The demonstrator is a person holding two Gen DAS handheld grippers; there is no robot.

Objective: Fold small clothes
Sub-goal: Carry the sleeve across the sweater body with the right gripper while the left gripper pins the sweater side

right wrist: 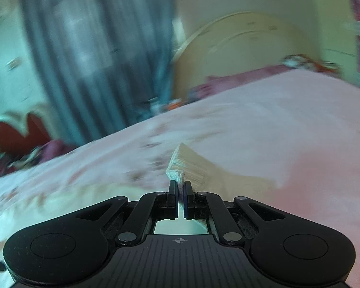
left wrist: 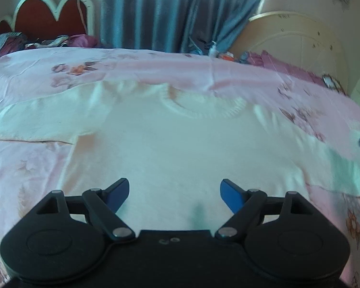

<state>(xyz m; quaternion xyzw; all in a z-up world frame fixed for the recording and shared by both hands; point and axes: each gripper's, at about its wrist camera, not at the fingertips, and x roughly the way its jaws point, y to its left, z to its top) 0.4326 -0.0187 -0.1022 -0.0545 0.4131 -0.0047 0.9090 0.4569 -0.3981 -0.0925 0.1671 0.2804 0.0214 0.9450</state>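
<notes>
A cream sweater [left wrist: 180, 144] lay spread flat on the pink floral bed [left wrist: 156, 67]. The left claw [left wrist: 174, 195] hung open above its body, empty. The right claw [right wrist: 180, 192] pinched the sweater's ribbed cuff [right wrist: 187, 165].

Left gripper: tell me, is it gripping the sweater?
No, the left gripper stands wide open above the white sweater, nothing between its fingers.

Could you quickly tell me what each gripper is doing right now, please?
Left gripper: open, empty, above the white sweater.
Right gripper: closed on the sweater's ribbed sleeve cuff, lifting it off the pink bedspread.
</notes>
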